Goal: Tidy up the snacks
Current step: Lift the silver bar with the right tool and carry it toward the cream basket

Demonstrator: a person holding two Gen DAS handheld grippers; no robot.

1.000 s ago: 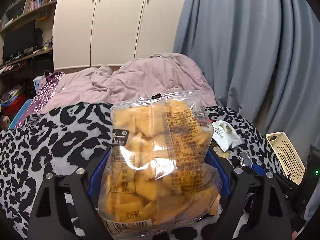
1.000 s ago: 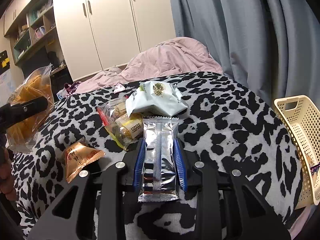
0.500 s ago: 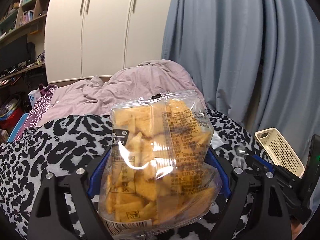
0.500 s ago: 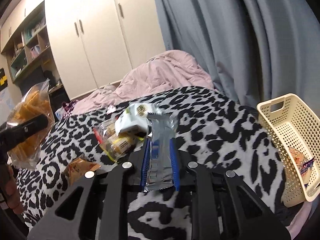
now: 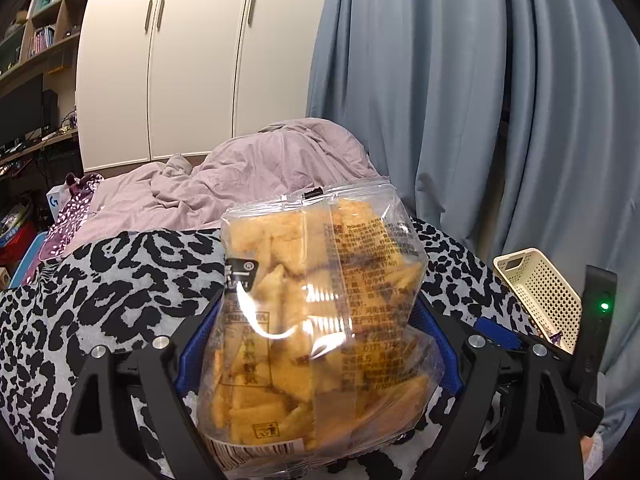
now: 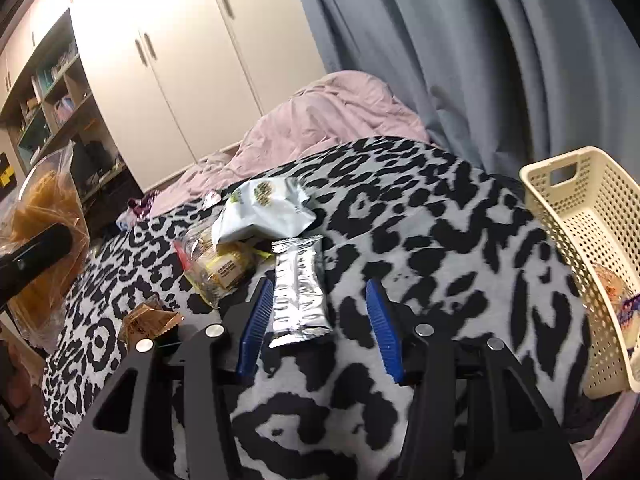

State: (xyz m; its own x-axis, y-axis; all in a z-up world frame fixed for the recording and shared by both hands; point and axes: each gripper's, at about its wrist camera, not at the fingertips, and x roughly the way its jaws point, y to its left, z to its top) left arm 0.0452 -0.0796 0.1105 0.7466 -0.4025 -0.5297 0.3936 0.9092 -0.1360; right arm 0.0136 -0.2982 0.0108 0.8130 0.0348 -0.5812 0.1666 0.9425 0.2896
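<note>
Right wrist view: the right tool [image 6: 320,320] is opening its blue pads, and the silver foil snack bar [image 6: 300,288] is lying between them, against the left pad and clear of the right one, so nothing is gripped. The bar's long axis is running up the frame, along the fingers. The cream perforated plastic basket [image 6: 584,216] is sitting at the right edge, off the leopard-print blanket [image 6: 440,208], with open blanket between. The pile of other packets is crowding the bar's upper left.

Left wrist view: the left tool [image 5: 316,344] is clamping wide on the clear bag of orange crackers [image 5: 320,304], upright in centre frame, with the basket low at the right, nearer the right tool.
</note>
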